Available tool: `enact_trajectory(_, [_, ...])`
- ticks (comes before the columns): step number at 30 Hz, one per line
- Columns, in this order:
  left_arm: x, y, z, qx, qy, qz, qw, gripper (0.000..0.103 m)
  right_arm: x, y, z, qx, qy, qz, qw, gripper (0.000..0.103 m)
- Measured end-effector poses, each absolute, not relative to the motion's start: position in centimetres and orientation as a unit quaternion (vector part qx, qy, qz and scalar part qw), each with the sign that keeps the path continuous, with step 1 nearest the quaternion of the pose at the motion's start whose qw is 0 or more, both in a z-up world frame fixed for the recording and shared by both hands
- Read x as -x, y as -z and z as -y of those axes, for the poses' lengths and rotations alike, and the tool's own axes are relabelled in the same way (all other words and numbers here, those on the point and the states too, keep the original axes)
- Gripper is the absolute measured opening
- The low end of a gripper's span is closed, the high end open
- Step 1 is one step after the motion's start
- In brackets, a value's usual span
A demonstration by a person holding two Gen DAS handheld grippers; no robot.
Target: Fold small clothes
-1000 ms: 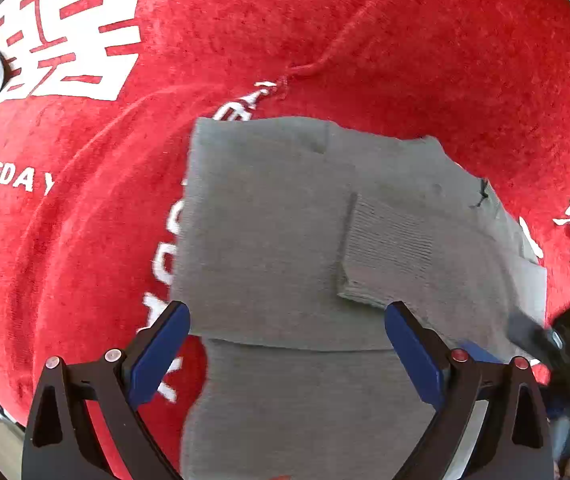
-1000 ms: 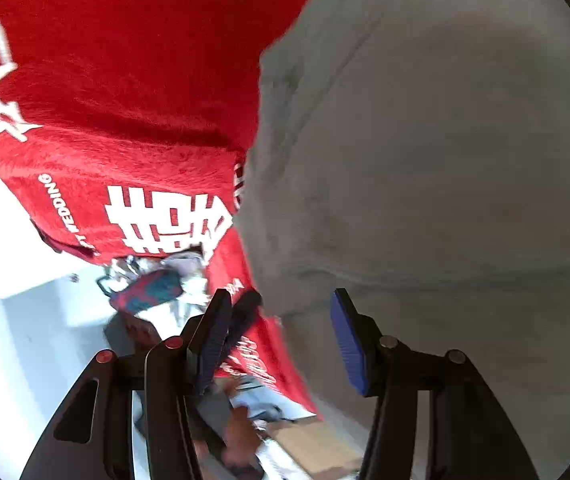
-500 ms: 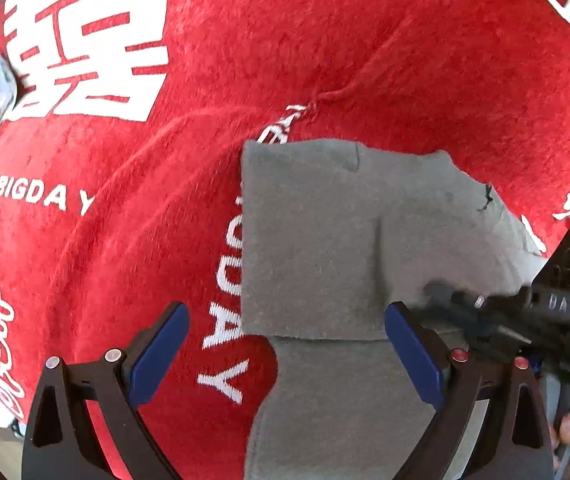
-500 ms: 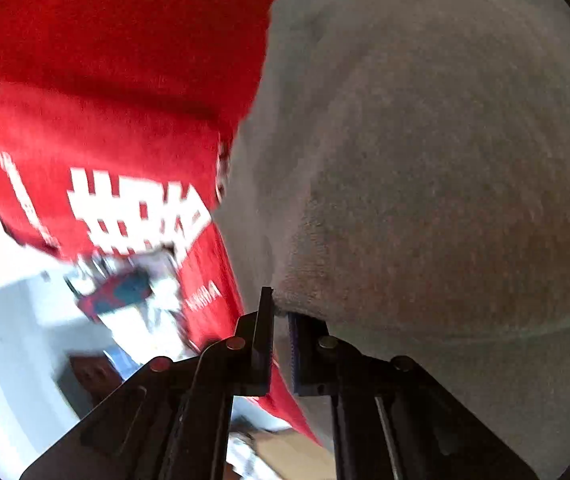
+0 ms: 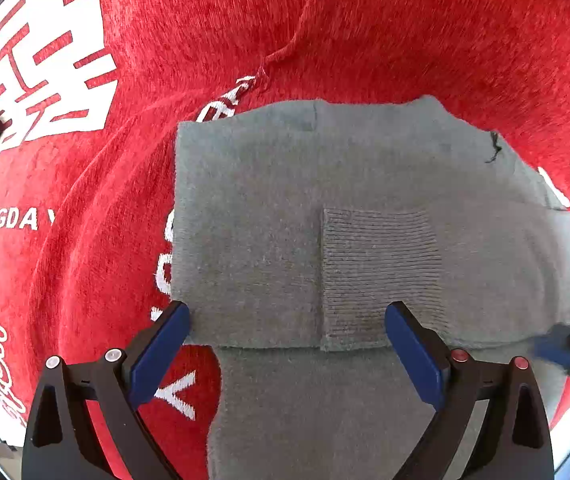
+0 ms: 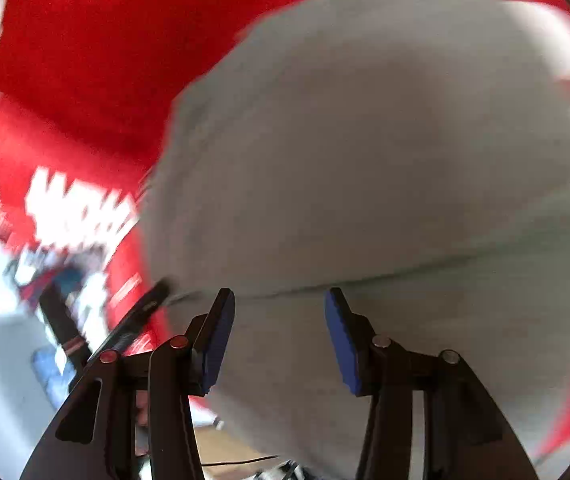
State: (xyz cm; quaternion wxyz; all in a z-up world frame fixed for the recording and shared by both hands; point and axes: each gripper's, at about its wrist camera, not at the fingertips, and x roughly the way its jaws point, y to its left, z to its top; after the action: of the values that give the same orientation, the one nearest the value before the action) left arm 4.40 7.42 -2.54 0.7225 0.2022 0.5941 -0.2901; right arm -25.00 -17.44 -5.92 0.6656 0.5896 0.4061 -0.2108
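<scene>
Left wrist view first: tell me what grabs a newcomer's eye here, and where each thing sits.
The bright red cloth with bold white characters fills the frame and lies under everything. On it, mid-frame, lies the grey knit garment, folded flat, with a ribbed cuff laid across its middle. At the bottom, the left gripper stands wide open over the garment's fold edge, its blue-padded fingers clasping nothing.

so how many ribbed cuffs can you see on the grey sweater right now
1. A single ribbed cuff lies on the folded grey sweater, just ahead of the left gripper in the left wrist view. A second cuff may be hidden under the fold.
</scene>
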Motion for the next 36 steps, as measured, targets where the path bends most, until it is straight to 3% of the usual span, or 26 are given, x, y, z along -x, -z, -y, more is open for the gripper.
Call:
enact_trajectory(4, [-4.2, 2.7, -7.2, -0.210, 0.281, -0.591, 0.726, 0.098, 30.0, 7.0, 21.4, -0.638, 0.265, -0.348, 0.634, 0.046])
enact_trajectory(5, [-4.2, 2.6, -7.1, -0.211, 0.279, -0.591, 0.727, 0.098, 30.5, 7.0, 22.2, -0.642, 0.265, -0.335, 0.636, 0.013])
enact_trajectory(6, [-4.1, 2.5, -7.0, -0.211, 0.278, -0.591, 0.727, 0.098, 30.7, 6.6, 22.7, -0.634, 0.268, -0.329, 0.647, 0.006])
enact_trajectory(11, [-3.0, 2.6, -6.3, -0.226, 0.269, -0.586, 0.731, 0.098, 31.3, 5.7, 23.7, -0.565, 0.287, -0.356, 0.687, 0.006])
enact_trajectory(16, [-2.3, 3.0, -6.1, -0.238, 0.261, -0.581, 0.733, 0.098, 32.9, 7.5, 24.4, -0.613, 0.235, -0.372, 0.656, 0.009])
enact_trajectory(18, [-2.3, 2.8, -6.3, -0.242, 0.258, -0.581, 0.733, 0.098, 32.8, 6.2, 23.7, -0.586, 0.236, -0.395, 0.667, 0.023])
enact_trajectory(20, [-2.4, 2.6, -6.4, -0.247, 0.255, -0.579, 0.734, 0.098, 33.4, 4.2, 23.8, -0.557, 0.238, -0.382, 0.698, 0.023])
enact_trajectory(21, [-2.4, 2.4, -6.5, -0.247, 0.253, -0.579, 0.734, 0.098, 33.7, 3.4, 24.3, -0.546, 0.247, -0.374, 0.708, 0.027])
enact_trajectory(22, [-2.5, 2.2, -6.5, -0.246, 0.251, -0.580, 0.735, 0.098, 33.6, 2.9, 25.2, -0.539, 0.260, -0.362, 0.715, 0.034])
enact_trajectory(23, [-2.5, 2.1, -6.5, -0.245, 0.250, -0.580, 0.736, 0.098, 33.4, 2.8, 26.0, -0.539, 0.266, -0.354, 0.716, 0.048])
enact_trajectory(24, [-2.6, 1.9, -6.4, -0.242, 0.249, -0.580, 0.737, 0.098, 32.9, 3.1, 27.4, -0.546, 0.269, -0.347, 0.713, 0.051])
enact_trajectory(30, [-2.2, 2.0, -4.5, -0.244, 0.252, -0.576, 0.738, 0.098, 28.5, 6.0, 31.8, -0.537, 0.265, -0.378, 0.706, 0.048])
enact_trajectory(31, [-2.1, 2.1, -4.2, -0.246, 0.253, -0.575, 0.738, 0.098, 27.7, 6.1, 32.3, -0.531, 0.259, -0.385, 0.709, 0.042])
enact_trajectory(32, [-1.9, 2.3, -3.8, -0.248, 0.253, -0.575, 0.737, 0.098, 27.1, 6.0, 32.4, -0.523, 0.255, -0.397, 0.710, 0.007])
enact_trajectory(36, [-1.6, 3.0, -3.1, -0.256, 0.252, -0.575, 0.736, 0.098, 25.2, 4.4, 31.8, -0.411, 0.282, -0.451, 0.741, 0.008])
